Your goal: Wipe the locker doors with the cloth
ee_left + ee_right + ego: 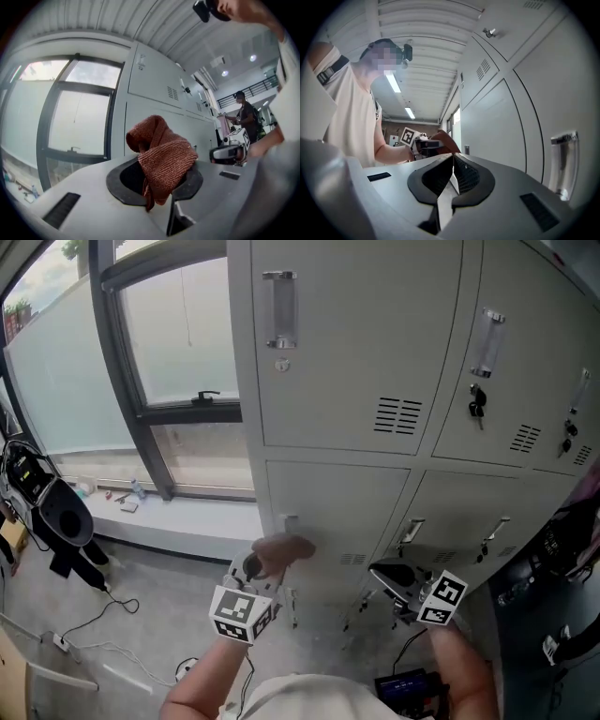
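A rust-brown cloth (161, 157) is bunched between the jaws of my left gripper (159, 187), which is shut on it. In the head view the cloth (283, 550) sits close against the lower left locker door (328, 512), near its handle. Whether it touches the door I cannot tell. My right gripper (453, 176) has its jaws closed together with nothing between them. It hovers in front of the lower middle locker door (450, 521) as seen in the head view, right gripper (394, 577). The right gripper view also shows the cloth (443, 140) beside the grey doors.
Grey lockers fill the wall, upper doors (347, 343) with handles, vents and keys (477, 405). A window (178, 324) and sill lie to the left. Cables and a black bag (61, 517) are on the floor at left. A person (243, 115) stands far off.
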Tool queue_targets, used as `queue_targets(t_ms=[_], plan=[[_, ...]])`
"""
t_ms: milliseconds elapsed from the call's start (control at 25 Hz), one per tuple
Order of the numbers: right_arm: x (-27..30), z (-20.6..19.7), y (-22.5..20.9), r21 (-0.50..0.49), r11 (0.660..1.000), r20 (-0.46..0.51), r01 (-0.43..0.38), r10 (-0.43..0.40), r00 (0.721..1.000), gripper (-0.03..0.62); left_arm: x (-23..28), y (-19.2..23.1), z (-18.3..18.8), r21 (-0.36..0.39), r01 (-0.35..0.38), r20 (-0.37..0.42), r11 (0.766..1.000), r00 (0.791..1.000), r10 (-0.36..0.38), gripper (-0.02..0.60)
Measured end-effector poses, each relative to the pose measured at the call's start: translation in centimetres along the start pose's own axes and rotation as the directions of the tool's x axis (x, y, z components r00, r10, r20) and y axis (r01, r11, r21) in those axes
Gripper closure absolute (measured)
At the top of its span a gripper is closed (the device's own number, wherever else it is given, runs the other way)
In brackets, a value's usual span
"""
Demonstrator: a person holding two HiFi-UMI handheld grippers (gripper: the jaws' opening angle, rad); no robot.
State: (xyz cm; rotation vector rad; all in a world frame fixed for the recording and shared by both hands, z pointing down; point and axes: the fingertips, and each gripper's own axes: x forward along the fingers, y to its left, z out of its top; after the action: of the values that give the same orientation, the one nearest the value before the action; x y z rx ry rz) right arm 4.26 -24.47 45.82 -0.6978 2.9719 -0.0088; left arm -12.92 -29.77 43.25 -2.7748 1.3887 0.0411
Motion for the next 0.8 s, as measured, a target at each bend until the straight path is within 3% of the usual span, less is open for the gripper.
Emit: queue_targets(t_ms=[120, 240, 400, 600, 680, 800], plan=[[0.9, 1.7, 1.0, -0.042, 0.999, 0.013, 0.012, -0.012, 1.000, 0.576, 0.4, 3.4, 7.5, 0.085, -0.057, 0.122, 0.995, 0.991, 0.047, 0.509], [1.3, 2.3, 1.4, -0.071, 0.997, 0.011, 0.005, -0.004, 1.000, 0.576, 0.3, 6.7, 14.1, 0.157, -0.191, 0.237, 0.969, 0.960, 0.150, 0.509], [1.8, 3.7, 2.2, -0.106, 0.994, 0.024, -0.031, 0.034, 0.999, 0.576, 1.5, 9.3, 18.7, 0.235, -0.382, 0.332, 0.894, 0.896, 0.296, 0.509], [1.4, 5.9, 2.7, -0.160, 0.984, 0.020, -0.081, 0.085, 0.996, 0.576, 3.0, 8.5, 19.4, 0.287, -0.565, 0.437, 0.774, 0.796, 0.419, 0.509], [0.8, 6.7, 2.4, -0.172, 0.981, 0.025, -0.089, 0.095, 0.995, 0.576, 3.9, 6.7, 19.3, 0.303, -0.575, 0.458, 0.760, 0.787, 0.413, 0.509], [-0.3, 7.8, 2.2, -0.190, 0.976, 0.032, -0.102, 0.110, 0.993, 0.576, 6.4, 2.3, 19.6, 0.374, -0.536, 0.466, 0.757, 0.814, 0.347, 0.509]])
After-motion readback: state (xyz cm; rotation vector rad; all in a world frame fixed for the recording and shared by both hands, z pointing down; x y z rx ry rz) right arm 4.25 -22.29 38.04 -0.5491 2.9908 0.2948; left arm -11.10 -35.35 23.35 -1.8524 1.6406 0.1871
